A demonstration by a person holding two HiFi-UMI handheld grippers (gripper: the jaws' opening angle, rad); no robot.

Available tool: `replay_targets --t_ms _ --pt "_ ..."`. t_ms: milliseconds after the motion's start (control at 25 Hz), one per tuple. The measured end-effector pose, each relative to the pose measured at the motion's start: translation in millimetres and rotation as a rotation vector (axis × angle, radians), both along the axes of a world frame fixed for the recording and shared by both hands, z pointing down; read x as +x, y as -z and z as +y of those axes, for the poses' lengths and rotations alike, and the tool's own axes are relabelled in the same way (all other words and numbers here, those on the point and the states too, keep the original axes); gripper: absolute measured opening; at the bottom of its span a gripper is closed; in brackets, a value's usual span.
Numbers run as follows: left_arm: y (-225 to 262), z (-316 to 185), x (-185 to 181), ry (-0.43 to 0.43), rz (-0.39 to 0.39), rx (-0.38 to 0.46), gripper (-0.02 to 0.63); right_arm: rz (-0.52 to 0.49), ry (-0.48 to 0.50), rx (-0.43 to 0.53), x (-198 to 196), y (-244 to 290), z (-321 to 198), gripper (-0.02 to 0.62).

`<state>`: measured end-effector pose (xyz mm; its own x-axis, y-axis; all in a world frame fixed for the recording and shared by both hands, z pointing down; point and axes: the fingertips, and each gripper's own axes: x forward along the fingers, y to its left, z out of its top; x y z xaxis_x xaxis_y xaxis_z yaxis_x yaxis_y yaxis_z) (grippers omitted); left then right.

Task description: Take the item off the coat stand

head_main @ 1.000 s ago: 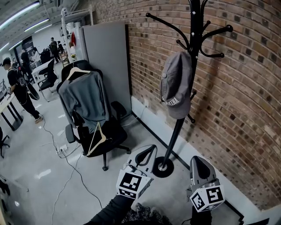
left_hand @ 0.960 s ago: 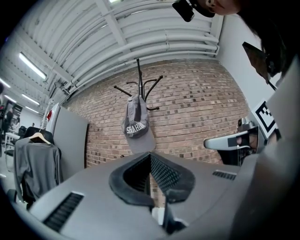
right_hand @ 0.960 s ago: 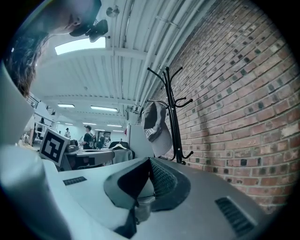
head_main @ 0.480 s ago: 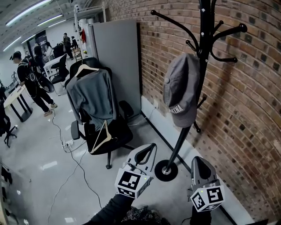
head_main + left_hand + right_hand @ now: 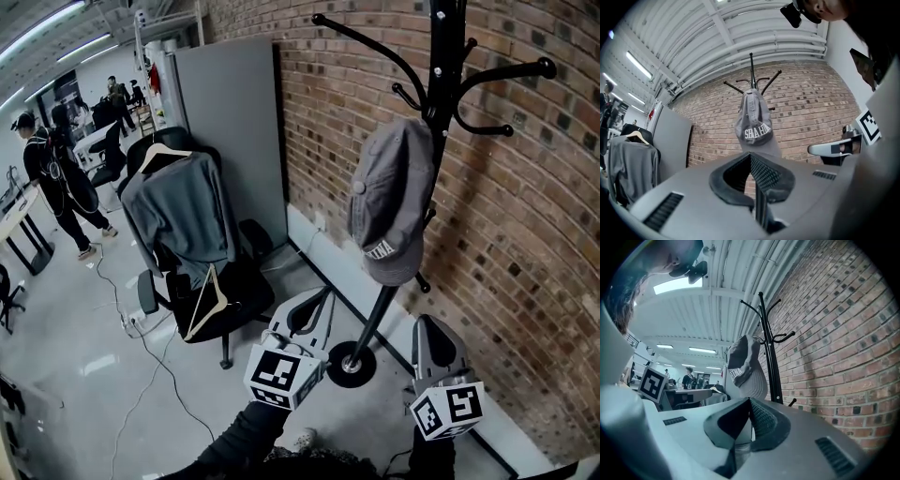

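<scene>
Coat stand: one, a black pole (image 5: 441, 141) with curved hooks, right of centre in the head view, close to the brick wall (image 5: 525, 234); its round base sits on the floor (image 5: 84, 375) between the two tools.
Cap: one, a grey baseball cap (image 5: 389, 202) with white lettering on its back band, hanging from a hook on the left of the pole, upper right of centre; well apart from both tools.
Tools: two, low in the frame, one on each side of the stand's base.
Left tool: (image 5: 314, 305) jaws closed on each other, nothing between them; a dark sleeve (image 5: 234, 445) runs back from it to the bottom edge.
Right tool: (image 5: 429, 326) jaws together, nothing between them.
Pose: both tools point at the stand, and each tool's own view shows the cap above the jaw tips.
Office chair: one, black (image 5: 225, 291), left of centre, draped with a grey garment (image 5: 178, 211).
Hangers: two, both wooden; one (image 5: 164, 150) carries the garment, one (image 5: 206, 300) leans bare against the seat.
Partition: one grey panel (image 5: 234, 131) behind the chair.
</scene>
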<state>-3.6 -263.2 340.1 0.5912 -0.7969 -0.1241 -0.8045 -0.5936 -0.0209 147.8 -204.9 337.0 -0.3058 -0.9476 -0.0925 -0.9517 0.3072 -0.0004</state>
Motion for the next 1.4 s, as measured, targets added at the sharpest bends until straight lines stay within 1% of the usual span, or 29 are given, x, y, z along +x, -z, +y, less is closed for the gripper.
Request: replay_targets --t_ms 200,280,360,440,520,640,680,760,880,1040,1120,1320,1400 --pt "13 -11 5 -0.04 0.031 0.032 0.006 0.017 -0.022 -0.002 0 1 -11 0.009" --pt "21 -14 8 -0.054 0.021 0.059 0.006 0.022 -0.029 0.0 0 4 -13 0.009" --pt "29 -16 11 -0.074 0.016 0.08 0.031 0.024 -0.034 0.004 0 7 -14 0.009" --pt "32 -18 13 -0.096 0.029 0.077 0.125 0.027 -0.037 0.007 1 8 -15 0.009" --pt "36 -20 14 -0.106 0.039 0.081 0.186 0.03 -0.038 0.008 2 9 -16 0.009" --pt "49 -26 17 -0.122 0.083 0.088 0.338 0.028 -0.044 0.007 6 10 -18 0.009" --pt "54 -29 19 -0.135 0.097 0.082 0.354 0.029 -0.045 0.007 7 10 -19 0.009" --pt "62 -32 27 -0.168 0.093 0.078 0.369 0.033 -0.041 0.006 8 10 -20 0.009" --pt "74 -36 38 -0.205 0.074 0.094 0.388 0.038 -0.031 0.006 8 9 -21 0.009" --pt "90 -48 44 -0.206 0.076 0.096 0.394 0.043 -0.03 0.008 9 11 -24 0.009" --pt "96 -54 49 -0.23 0.072 0.093 0.393 0.049 -0.03 0.007 8 10 -25 0.009" --pt "115 -60 59 -0.251 0.05 0.139 0.393 0.052 -0.037 0.009 9 9 -26 0.009" --pt "119 -62 62 -0.256 0.05 0.145 0.391 0.052 -0.043 0.009 10 9 -26 0.009"
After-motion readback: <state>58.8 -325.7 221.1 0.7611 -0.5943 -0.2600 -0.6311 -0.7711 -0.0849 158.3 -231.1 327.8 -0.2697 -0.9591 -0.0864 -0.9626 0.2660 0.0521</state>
